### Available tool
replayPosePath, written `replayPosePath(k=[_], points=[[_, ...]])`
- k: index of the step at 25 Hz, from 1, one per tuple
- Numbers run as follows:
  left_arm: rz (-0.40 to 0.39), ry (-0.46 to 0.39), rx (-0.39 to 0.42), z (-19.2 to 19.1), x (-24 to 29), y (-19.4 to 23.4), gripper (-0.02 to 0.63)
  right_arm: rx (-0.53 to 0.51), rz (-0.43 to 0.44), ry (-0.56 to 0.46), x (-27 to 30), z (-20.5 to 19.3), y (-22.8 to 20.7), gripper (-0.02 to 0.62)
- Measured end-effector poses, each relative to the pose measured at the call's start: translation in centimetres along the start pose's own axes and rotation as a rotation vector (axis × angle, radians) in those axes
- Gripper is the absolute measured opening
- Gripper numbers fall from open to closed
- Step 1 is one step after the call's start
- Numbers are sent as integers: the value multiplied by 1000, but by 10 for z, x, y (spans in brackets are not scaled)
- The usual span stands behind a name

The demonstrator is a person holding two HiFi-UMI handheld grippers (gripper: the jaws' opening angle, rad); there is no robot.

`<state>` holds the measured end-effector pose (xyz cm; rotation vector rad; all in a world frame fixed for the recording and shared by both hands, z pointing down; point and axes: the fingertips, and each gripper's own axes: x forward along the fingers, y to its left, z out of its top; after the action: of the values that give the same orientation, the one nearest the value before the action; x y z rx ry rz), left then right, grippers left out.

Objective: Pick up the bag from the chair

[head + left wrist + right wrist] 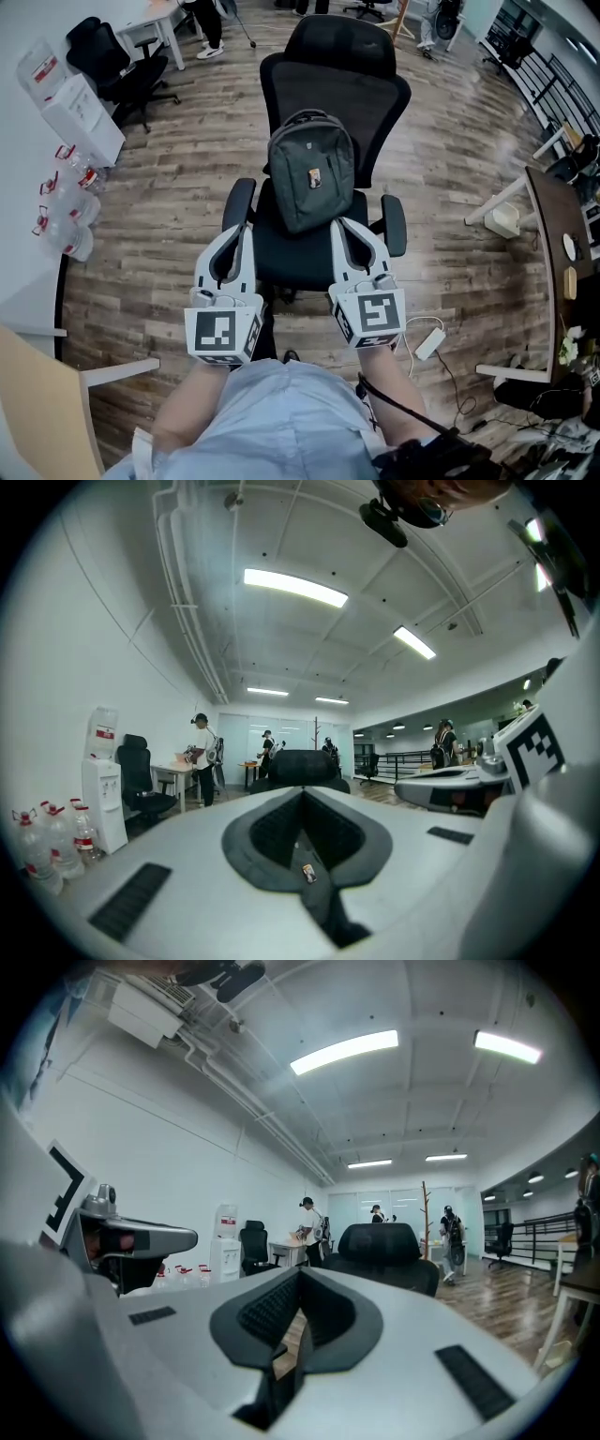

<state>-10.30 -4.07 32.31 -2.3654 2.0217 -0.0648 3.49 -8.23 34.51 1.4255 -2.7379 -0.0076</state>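
The bag (pixel 311 173) is a grey woven-fabric backpack. It is rounded at the top, with a looped carry handle, a zipped front pocket and a small rectangular patch on its face. It stands upright on the seat of a black office chair (pixel 382 101), leaning back against the mesh backrest, between the two curved padded armrests. The chair has a separate headrest on top. It stands on a floor (pixel 159 225) of wood-look planks with a dull sheen.

Both grippers are smooth white plastic shells with ribbed black pads lining the jaws (each carries a cube with a square black-and-white marker at its rear). The left gripper (pixel 242 232) is held level by the armrest on the person's left. Its jaws meet at the tips with nothing clamped between them. The right gripper (pixel 345 228) is likewise closed and empty, with its tips close beside the bag's lower corner.
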Motion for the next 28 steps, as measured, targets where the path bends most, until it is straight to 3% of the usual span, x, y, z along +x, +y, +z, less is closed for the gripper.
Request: replayPosePath(k=[6, 16, 28], points=[[2, 10, -20, -6, 58, 41, 2, -4, -6, 22, 67, -2, -9, 2], [-62, 21, -53, -16, 164, 96, 2, 8, -48, 79, 178, -11, -34, 2], [-158, 17, -62, -8, 251, 121, 2, -16, -118, 72, 259, 9, -70, 2]])
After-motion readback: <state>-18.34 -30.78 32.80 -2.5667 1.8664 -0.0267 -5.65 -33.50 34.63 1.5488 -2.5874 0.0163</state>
